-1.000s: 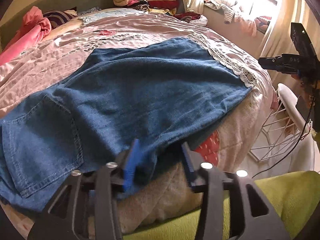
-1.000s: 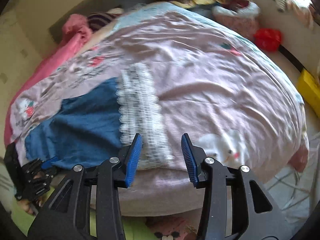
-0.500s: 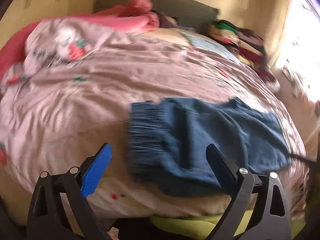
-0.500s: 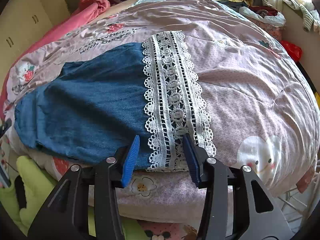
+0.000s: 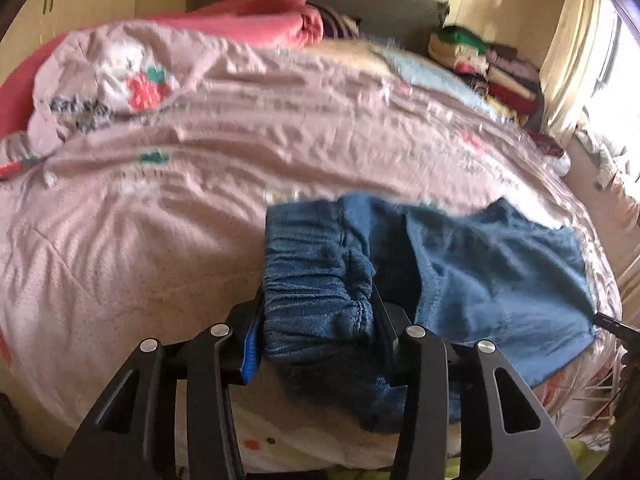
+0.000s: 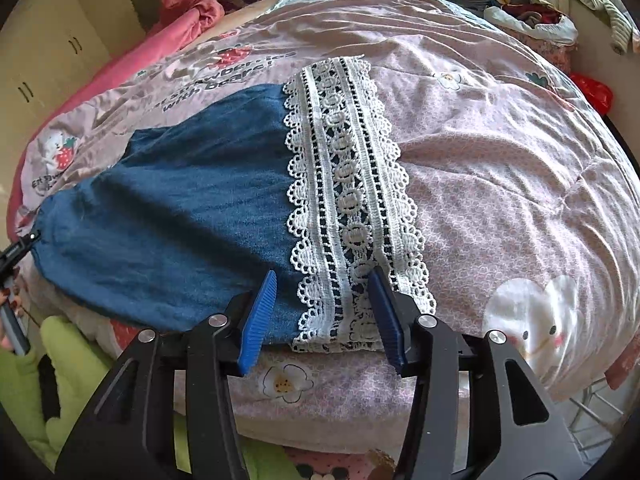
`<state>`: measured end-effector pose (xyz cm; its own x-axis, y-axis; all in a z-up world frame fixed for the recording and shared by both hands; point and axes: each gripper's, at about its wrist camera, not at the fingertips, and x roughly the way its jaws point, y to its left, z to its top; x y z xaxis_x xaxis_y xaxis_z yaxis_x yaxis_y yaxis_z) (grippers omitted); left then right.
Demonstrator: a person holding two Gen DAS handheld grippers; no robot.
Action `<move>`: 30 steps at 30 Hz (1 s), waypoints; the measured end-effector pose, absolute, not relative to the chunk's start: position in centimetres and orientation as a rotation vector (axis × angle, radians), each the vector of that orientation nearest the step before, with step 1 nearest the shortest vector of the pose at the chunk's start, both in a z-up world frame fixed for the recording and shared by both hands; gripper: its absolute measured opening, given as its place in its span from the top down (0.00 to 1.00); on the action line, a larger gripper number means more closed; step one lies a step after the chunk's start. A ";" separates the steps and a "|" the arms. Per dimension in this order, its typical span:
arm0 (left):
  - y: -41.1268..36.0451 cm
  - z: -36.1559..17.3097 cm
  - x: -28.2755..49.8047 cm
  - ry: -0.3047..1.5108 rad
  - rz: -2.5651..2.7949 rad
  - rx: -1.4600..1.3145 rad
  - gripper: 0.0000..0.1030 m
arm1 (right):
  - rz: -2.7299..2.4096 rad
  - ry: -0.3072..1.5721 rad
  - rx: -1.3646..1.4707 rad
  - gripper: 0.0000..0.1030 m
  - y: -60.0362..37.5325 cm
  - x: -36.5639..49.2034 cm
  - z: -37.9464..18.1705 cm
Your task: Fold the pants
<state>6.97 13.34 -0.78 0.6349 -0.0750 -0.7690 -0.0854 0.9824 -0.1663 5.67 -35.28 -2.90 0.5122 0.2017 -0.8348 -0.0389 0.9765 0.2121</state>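
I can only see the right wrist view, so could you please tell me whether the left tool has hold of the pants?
Observer: Yes. The left tool has just been closing, and its jaws now pinch the gathered waistband.
Operator: Thank you. Does the denim lie flat right beside that grip?
Observer: No. The pants bunch up there, with a deep dark fold next to the waistband.

A pink quilt [image 6: 500,152] printed with bears and strawberries covers the bed; a rolled pink blanket [image 5: 272,20] lies against the grey headboard [image 5: 372,4] — beside it, a stack of folded clothes [image 5: 492,68]; pale curtains [image 5: 568,52] hang at the bright window.
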 end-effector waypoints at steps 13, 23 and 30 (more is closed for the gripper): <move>13.1 5.0 3.7 0.747 0.040 -0.160 0.41 | 0.238 0.949 0.132 0.38 -34.0 7.5 1.3; 5.6 8.0 10.1 0.738 -0.272 -0.120 0.21 | 0.320 0.902 0.101 0.38 -31.8 11.7 1.3; 0.2 3.6 17.2 0.900 -0.435 -0.068 0.21 | 0.354 0.915 0.105 0.38 -31.3 13.3 0.0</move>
<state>17.17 0.16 3.61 0.5410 -0.3938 -0.7431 0.3380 0.9109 -0.2367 13.32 -31.31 0.03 0.5563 0.3433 -0.7567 -0.2547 0.9373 0.2380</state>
